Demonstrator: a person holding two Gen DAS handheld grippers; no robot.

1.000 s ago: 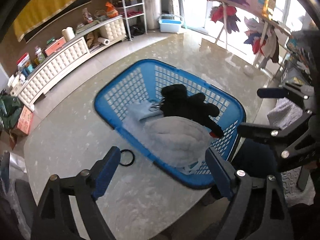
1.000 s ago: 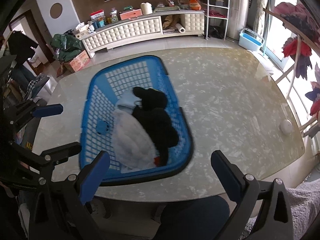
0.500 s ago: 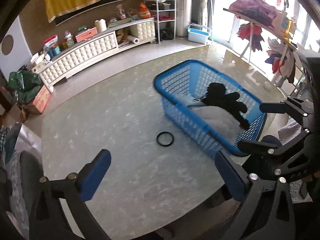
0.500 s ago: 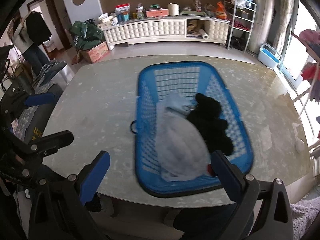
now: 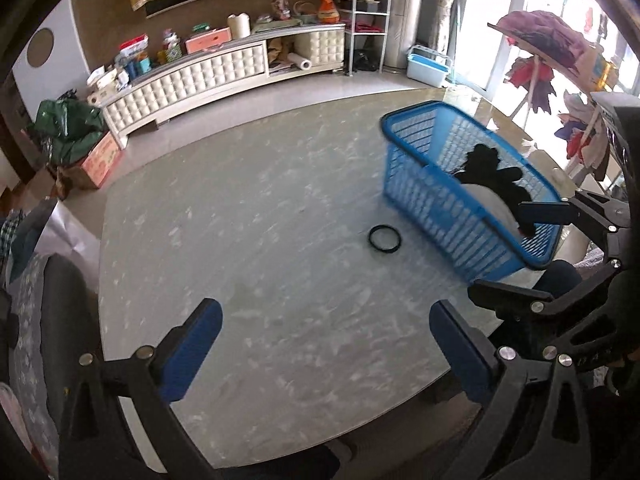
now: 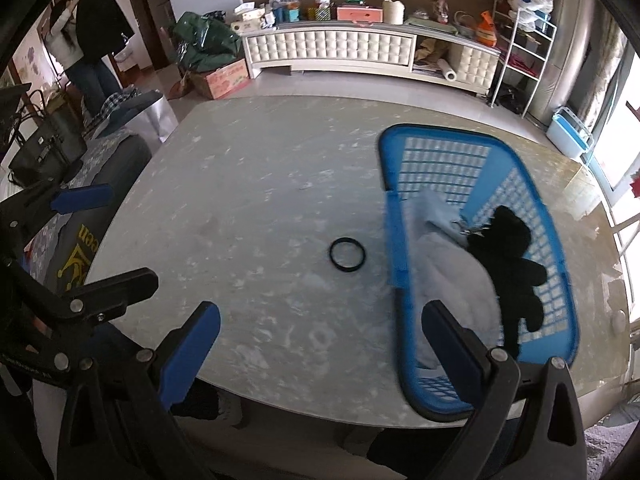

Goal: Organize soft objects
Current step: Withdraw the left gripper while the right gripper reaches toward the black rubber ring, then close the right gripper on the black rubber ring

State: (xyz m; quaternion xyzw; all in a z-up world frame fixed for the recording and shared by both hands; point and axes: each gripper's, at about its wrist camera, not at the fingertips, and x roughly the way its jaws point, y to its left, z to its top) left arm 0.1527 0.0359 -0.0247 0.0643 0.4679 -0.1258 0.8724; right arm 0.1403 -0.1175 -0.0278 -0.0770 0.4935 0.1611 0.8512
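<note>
Both hand-held grippers empty and wide apart over bare table; soft items already gathered in basket.

The left hand-held gripper (image 5: 324, 344) is seen with blue pads spread fully, nothing between them, pointed down at bare marble table (image 5: 248, 240). The right hand-held gripper (image 6: 320, 344) is likewise spread and empty, its right pad overlapping the basket edge in view only. The blue basket (image 6: 440, 136) is set toward the table's right side, likely so soft things are kept together: a black plush toy (image 6: 516, 264), a white fluffy item (image 6: 448, 280) and a pale blue cloth (image 6: 432, 208) are piled inside, a small metal clip apparently attached, unclear. A black ring (image 6: 347, 255) is left on the table just beside the basket, apart from it, probably the last item to be collected. Jaws judged held apart ready for that pick.
</note>
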